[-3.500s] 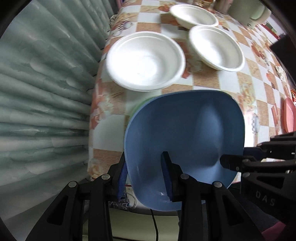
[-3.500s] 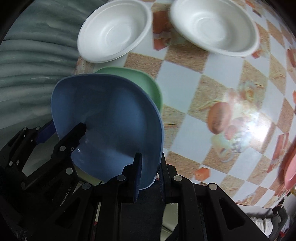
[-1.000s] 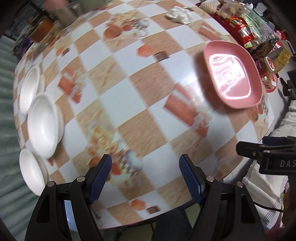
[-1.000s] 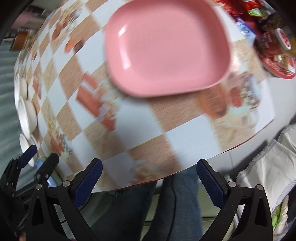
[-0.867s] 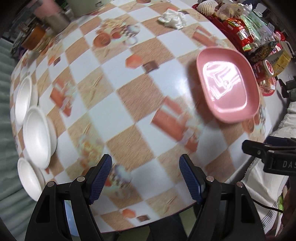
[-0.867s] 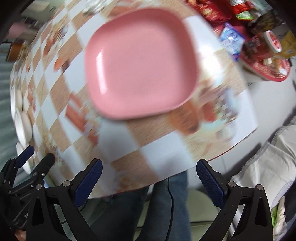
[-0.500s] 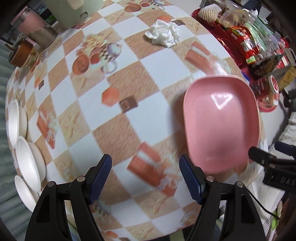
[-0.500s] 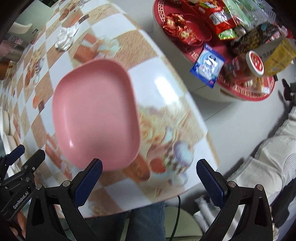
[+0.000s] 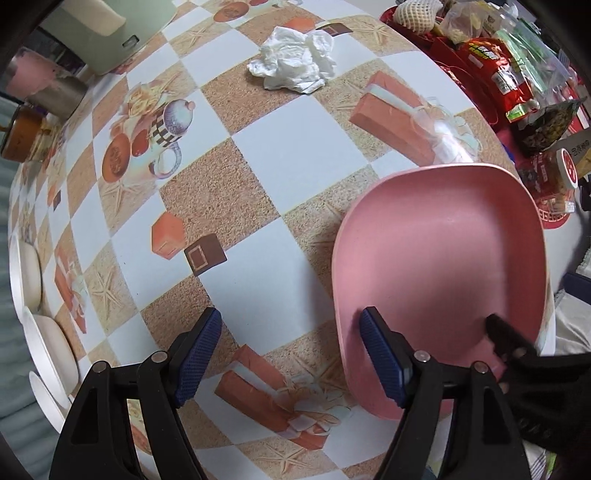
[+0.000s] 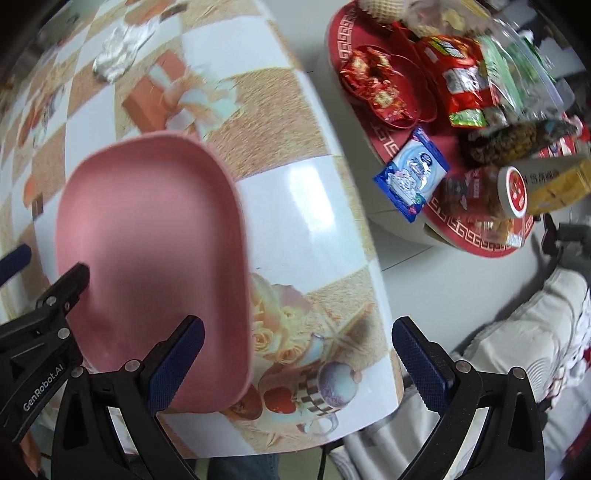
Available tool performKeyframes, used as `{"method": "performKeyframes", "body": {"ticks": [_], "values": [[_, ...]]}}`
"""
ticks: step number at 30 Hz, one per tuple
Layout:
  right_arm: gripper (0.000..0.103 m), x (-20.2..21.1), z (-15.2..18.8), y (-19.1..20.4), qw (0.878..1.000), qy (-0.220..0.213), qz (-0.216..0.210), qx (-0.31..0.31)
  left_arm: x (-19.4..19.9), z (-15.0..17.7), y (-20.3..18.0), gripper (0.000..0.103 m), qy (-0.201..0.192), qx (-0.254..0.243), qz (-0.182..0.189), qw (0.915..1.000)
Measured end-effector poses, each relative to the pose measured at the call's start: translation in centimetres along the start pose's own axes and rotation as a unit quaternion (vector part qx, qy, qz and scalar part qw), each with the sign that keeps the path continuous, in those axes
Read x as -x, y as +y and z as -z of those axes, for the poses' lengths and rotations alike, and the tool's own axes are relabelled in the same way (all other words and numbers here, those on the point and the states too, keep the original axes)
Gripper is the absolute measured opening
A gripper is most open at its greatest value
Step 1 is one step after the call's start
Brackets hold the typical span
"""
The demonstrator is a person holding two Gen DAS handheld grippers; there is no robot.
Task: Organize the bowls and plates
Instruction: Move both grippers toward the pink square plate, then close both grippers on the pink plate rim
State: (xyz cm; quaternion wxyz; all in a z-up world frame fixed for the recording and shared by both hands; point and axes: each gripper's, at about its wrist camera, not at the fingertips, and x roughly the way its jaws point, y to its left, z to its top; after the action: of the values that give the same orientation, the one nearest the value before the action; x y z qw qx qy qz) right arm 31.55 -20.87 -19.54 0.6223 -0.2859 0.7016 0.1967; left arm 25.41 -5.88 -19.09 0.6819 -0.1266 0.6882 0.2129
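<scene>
A pink squarish plate (image 9: 443,280) lies on the checkered tablecloth near the table's right front corner; it also shows in the right wrist view (image 10: 155,266). My left gripper (image 9: 291,354) is open and empty, its right finger over the plate's near left rim. My right gripper (image 10: 299,362) is open and empty, its left finger over the plate's near right rim. Several white bowls (image 9: 48,350) sit along the table's far left edge.
A crumpled white tissue (image 9: 295,64) lies at the back of the table (image 9: 258,177). Cups and a kettle (image 9: 96,33) stand at the back left. A low red-clothed side table (image 10: 461,110) with snack packets stands beyond the right edge.
Both grippers let go of the blue plate at the left and swept right across the table. They have closed in on the pink plate, which now lies just under the fingers.
</scene>
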Motion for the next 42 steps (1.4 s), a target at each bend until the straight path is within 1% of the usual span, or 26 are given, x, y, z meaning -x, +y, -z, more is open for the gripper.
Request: {"method": "performKeyframes", "body": {"ticks": [3, 7, 11, 16, 25, 31, 33, 38, 40, 42], "values": [[0.102, -0.2, 0.4, 0.9, 1.000, 0.000, 0.002, 0.010, -0.1, 0.2, -0.5, 0.081, -0.005, -0.014, -0.017, 0.9997], [0.102, -0.1, 1.0, 2.6, 1.000, 0.006, -0.003, 0.031, -0.5, 1.3, 0.9, 0.081, 0.007, 0.000, -0.012, 0.9999], [0.102, -0.3, 2.1, 5.5, 0.998, 0.011, -0.007, 0.063, -0.8, 2.9, 2.1, 0.081, 0.014, 0.008, -0.013, 0.9998], [0.102, -0.1, 3.9, 9.7, 0.995, 0.017, -0.019, 0.101, -1.1, 5.8, 3.9, 0.081, 0.020, 0.022, -0.014, 0.9995], [0.102, 0.1, 7.6, 17.8, 0.983, 0.034, -0.044, 0.172, -2.0, 11.8, 9.5, 0.082, 0.039, 0.070, -0.026, 0.9964], [0.102, 0.5, 9.8, 22.2, 0.975, 0.038, -0.054, 0.211, -2.6, 15.7, 12.7, 0.082, 0.052, 0.099, -0.034, 0.9931], [0.102, 0.7, 10.2, 22.8, 0.974, 0.041, -0.060, 0.215, -2.7, 16.8, 13.5, 0.083, 0.055, 0.111, -0.030, 0.9918], [0.102, 1.4, 10.2, 21.7, 0.977, 0.033, -0.061, 0.200, -2.6, 18.9, 15.7, 0.083, 0.051, 0.148, -0.005, 0.9876], [0.102, 0.6, 8.2, 19.9, 0.981, 0.028, -0.063, 0.184, -2.5, 19.5, 16.1, 0.083, 0.048, 0.158, 0.002, 0.9862], [0.102, 0.9, 7.4, 18.9, 0.984, 0.024, -0.061, 0.163, -2.5, 19.6, 16.1, 0.083, 0.046, 0.165, 0.006, 0.9852]]}}
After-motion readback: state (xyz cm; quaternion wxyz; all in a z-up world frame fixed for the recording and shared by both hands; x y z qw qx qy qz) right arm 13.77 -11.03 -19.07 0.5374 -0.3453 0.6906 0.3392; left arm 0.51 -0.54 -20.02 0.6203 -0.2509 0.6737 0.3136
